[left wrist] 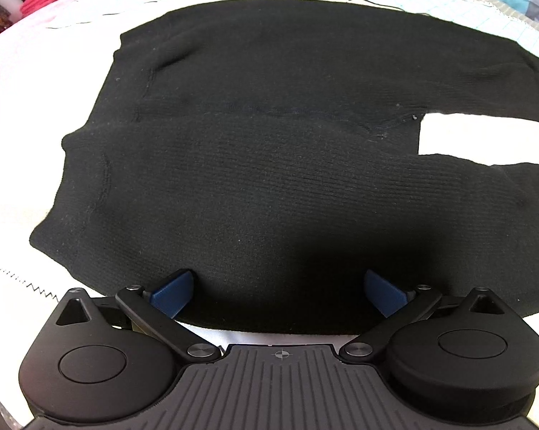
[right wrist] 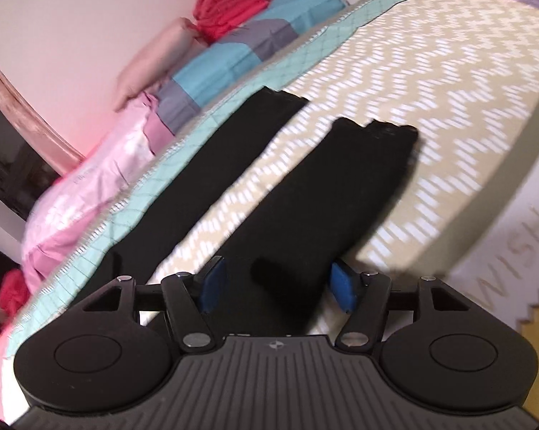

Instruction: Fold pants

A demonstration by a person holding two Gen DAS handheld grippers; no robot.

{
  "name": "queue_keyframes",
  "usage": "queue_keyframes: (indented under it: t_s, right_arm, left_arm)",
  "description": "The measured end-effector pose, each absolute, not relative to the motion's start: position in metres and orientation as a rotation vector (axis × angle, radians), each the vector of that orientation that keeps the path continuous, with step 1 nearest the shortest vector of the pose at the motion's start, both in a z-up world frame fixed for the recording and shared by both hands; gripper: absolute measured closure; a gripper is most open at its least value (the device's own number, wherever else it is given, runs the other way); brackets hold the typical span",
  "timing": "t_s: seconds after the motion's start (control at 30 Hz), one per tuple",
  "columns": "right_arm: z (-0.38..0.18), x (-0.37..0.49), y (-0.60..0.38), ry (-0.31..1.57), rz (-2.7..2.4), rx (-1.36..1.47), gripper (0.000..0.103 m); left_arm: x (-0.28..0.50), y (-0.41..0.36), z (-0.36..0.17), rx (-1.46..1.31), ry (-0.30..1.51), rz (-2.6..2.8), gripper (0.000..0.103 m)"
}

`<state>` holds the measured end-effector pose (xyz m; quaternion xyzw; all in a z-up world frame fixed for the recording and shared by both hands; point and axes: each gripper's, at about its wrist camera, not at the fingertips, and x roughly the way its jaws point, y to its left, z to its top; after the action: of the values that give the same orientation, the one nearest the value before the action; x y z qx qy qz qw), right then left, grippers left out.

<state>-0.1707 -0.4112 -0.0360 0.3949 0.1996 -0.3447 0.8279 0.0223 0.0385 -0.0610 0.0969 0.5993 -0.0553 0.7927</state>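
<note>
**Pants flat on bed, both hand-held grippers at the near edge**

So, the black pants (left wrist: 255, 150) lie spread flat on the bed (right wrist: 430, 71), waist to the left in my left wrist view and the two legs running off to the right with a gap between them. The long axis runs across me, left to right.

My left hand-held gripper (left wrist: 276, 288) points steeply down at the near edge of the hip area, jaws wide open, blue pads (left wrist: 172, 292) standing either side of the cloth edge, nothing pinched.

My right hand-held gripper (right wrist: 274, 286) sits lower-angled over the nearer leg (right wrist: 326, 197), looking along it toward the cuff; the frame is blurred. Its jaws stand partly open with the leg cloth between the pads; I see no pad pressing on it, so no grip yet.

Coming move, as I judge it: both grippers pinch the near edge and carry it away from me onto the far leg (right wrist: 215, 165). The left hand is nearer the waist, the right nearer the cuffs.
</note>
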Motion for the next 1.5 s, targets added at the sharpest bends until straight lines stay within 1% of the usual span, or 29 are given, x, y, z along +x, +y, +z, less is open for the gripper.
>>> queue_keyframes:
  t_s: [0.03,0.07,0.1,0.2,0.3,0.37,0.4,0.5,0.53,0.57,0.63,0.67,0.7,0.8,0.83,0.87,0.9,1.03,1.07,1.1,1.13,1.17,1.2,1.27,1.33,1.37,1.43,1.47,1.5]
  right_arm:
    - [-0.037,-0.17,-0.414,0.426,-0.74,0.833,0.051]
    - [-0.037,-0.167,-0.417,0.441,-0.754,0.832,0.077]
    - [-0.038,-0.165,-0.421,0.464,-0.755,0.855,0.09]
    - [-0.033,-0.171,-0.428,0.478,-0.714,0.959,0.091]
    - [0.0,-0.201,-0.424,0.424,-0.708,0.954,0.092]
    - [0.013,-0.237,-0.424,0.36,-0.804,0.969,0.092]
    - [0.008,-0.253,-0.429,0.342,-0.846,1.018,0.092]
    - [-0.025,-0.249,-0.441,0.543,-0.871,1.032,0.091]
    - [-0.025,-0.25,-0.438,0.513,-0.86,1.009,0.09]
    - [-0.022,-0.252,-0.434,0.46,-0.862,1.014,0.087]
    - [-0.02,-0.263,-0.423,0.333,-0.898,1.048,0.075]
    - [-0.022,-0.264,-0.418,0.329,-0.922,1.051,0.058]
    - [-0.026,-0.26,-0.416,0.366,-0.936,1.047,0.052]
    - [-0.026,-0.246,-0.404,0.424,-0.94,0.955,0.052]
    - [-0.026,-0.242,-0.403,0.441,-0.936,0.94,0.054]
    - [-0.024,-0.238,-0.404,0.463,-0.943,0.908,0.083]
    - [-0.025,-0.233,-0.405,0.492,-0.963,0.874,0.095]
    - [-0.017,-0.247,-0.404,0.368,-1.08,0.955,0.095]
    - [-0.016,-0.246,-0.398,0.38,-1.097,0.94,0.093]
    - [-0.014,-0.241,-0.388,0.421,-1.133,0.895,0.085]
    - [-0.01,-0.235,-0.375,0.462,-1.183,0.825,0.081]
    - [-0.005,-0.231,-0.359,0.483,-1.215,0.751,0.071]
    - [0.001,-0.224,-0.34,0.489,-1.195,0.663,0.058]
    - [0.01,-0.199,-0.291,0.534,-0.992,0.46,0.044]
    - [0.008,-0.161,-0.233,0.674,-0.672,0.212,0.044]
    - [0.003,-0.145,-0.205,0.73,-0.527,0.099,0.047]
    - [-0.01,-0.117,-0.148,0.821,-0.276,-0.116,0.048]
    - [-0.018,-0.106,-0.128,0.85,-0.199,-0.195,0.052]
    - [-0.028,-0.094,-0.112,0.874,-0.14,-0.27,0.053]
  left_arm:
    - [0.022,0.038,-0.061,0.21,1.288,-0.115,0.0]
    - [0.022,0.038,-0.061,0.211,1.287,-0.113,0.0]
    - [0.021,0.038,-0.061,0.212,1.285,-0.11,0.0]
    - [0.019,0.035,-0.06,0.212,1.289,-0.095,0.0]
    - [0.022,0.034,-0.06,0.214,1.299,-0.085,0.0]
    - [0.025,0.035,-0.06,0.212,1.303,-0.087,0.0]
    - [0.026,0.035,-0.06,0.208,1.303,-0.091,0.0]
    - [0.027,0.035,-0.062,0.22,1.297,-0.104,0.0]
    - [0.027,0.035,-0.062,0.227,1.294,-0.112,0.0]
    - [0.028,0.035,-0.062,0.234,1.293,-0.123,0.0]
    - [0.029,0.037,-0.062,0.239,1.296,-0.145,0.0]
    - [0.029,0.038,-0.062,0.239,1.297,-0.154,0.0]
    - [0.03,0.04,-0.063,0.243,1.296,-0.167,0.0]
    - [0.029,0.041,-0.064,0.252,1.281,-0.192,0.0]
    - [0.028,0.042,-0.064,0.257,1.275,-0.2,0.0]
    - [0.028,0.041,-0.064,0.263,1.269,-0.207,0.0]
    - [0.028,0.041,-0.064,0.27,1.264,-0.216,0.0]
    - [0.03,0.046,-0.062,0.27,1.274,-0.257,0.0]
    - [0.03,0.049,-0.059,0.266,1.271,-0.267,0.0]
    - [0.028,0.054,-0.057,0.26,1.265,-0.273,0.0]
    - [0.027,0.06,-0.053,0.253,1.258,-0.273,0.0]
    - [0.026,0.067,-0.05,0.244,1.251,-0.274,0.0]
    - [0.026,0.075,-0.045,0.23,1.238,-0.274,0.0]
    - [0.021,0.091,-0.036,0.203,1.205,-0.271,0.0]
    - [0.023,0.107,-0.033,0.205,1.177,-0.254,0.0]
    - [0.026,0.113,-0.034,0.214,1.172,-0.243,0.0]
    - [0.033,0.124,-0.042,0.229,1.182,-0.207,0.0]
    - [0.037,0.129,-0.046,0.229,1.192,-0.191,0.0]
    - [0.04,0.133,-0.049,0.224,1.201,-0.186,0.0]
